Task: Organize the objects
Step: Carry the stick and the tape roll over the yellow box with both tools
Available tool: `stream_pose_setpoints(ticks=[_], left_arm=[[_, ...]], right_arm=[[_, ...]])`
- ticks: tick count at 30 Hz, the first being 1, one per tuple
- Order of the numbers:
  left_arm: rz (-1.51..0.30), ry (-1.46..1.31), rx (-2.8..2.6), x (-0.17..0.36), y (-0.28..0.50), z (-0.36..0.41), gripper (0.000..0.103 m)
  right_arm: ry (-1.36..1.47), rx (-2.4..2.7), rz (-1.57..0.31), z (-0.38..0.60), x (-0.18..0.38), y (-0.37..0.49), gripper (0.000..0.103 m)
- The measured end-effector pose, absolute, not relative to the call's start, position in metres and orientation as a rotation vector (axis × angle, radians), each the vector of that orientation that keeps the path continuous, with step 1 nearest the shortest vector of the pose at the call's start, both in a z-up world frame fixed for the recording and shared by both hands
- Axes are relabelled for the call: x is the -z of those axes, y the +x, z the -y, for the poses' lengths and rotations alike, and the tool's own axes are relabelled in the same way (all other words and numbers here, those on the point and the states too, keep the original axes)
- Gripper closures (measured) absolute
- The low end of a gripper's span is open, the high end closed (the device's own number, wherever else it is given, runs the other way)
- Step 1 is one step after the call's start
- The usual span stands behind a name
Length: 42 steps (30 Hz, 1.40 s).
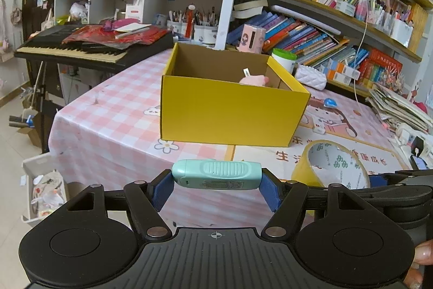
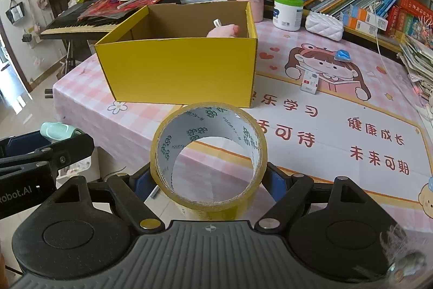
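My left gripper (image 1: 216,176) is shut on a mint-green oblong device (image 1: 216,174), held crosswise between its blue pads in front of the yellow cardboard box (image 1: 230,113). My right gripper (image 2: 209,180) is shut on a roll of yellowish tape (image 2: 208,153), its hole facing the camera. That roll (image 1: 333,164) also shows at the right in the left wrist view. The open box (image 2: 178,67) stands on the pink checked tablecloth (image 2: 338,126), with a pink plush item (image 2: 224,30) inside at its far right. The green device (image 2: 58,130) and left gripper appear at the left of the right wrist view.
On the table lie a small white-and-red box (image 2: 310,83), a blue clip (image 2: 342,54), a white jar with green lid (image 2: 288,12) and a white quilted pouch (image 2: 324,25). Bookshelves line the back; a keyboard (image 1: 81,48) stands left, a stack of papers (image 1: 397,104) right, a bin (image 1: 43,191) below.
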<state>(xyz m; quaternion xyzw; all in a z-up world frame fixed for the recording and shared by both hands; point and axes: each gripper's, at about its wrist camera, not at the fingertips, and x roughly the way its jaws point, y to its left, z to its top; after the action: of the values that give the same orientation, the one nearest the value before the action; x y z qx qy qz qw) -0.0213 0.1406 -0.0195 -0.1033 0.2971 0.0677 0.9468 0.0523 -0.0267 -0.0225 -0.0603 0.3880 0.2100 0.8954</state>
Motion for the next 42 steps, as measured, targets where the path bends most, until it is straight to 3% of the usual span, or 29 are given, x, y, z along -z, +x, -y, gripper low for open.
stream_pose_setpoints(ticks=[16, 22, 29, 42], left_arm=[[-0.541, -0.215, -0.135, 0.005, -0.026, -0.148, 0.035], [-0.477, -0.220, -0.126, -0.010, -0.018, -0.151, 0.035], [-0.409, -0.196, -0.136, -0.028, 0.007, -0.155, 0.035], [-0.408, -0.178, -0.204, -0.026, 0.076, -0.161, 0.035]], right_arm=[[-0.157, -0.459, -0.759, 0.014, 0.013, 0.044, 0.023], [-0.146, -0.444, -0.651, 0.015, -0.006, 0.050, 0.023], [-0.111, -0.428, -0.540, 0.013, -0.035, 0.084, 0.023], [-0.099, -0.472, -0.512, -0.004, -0.047, 0.175, 0.023]])
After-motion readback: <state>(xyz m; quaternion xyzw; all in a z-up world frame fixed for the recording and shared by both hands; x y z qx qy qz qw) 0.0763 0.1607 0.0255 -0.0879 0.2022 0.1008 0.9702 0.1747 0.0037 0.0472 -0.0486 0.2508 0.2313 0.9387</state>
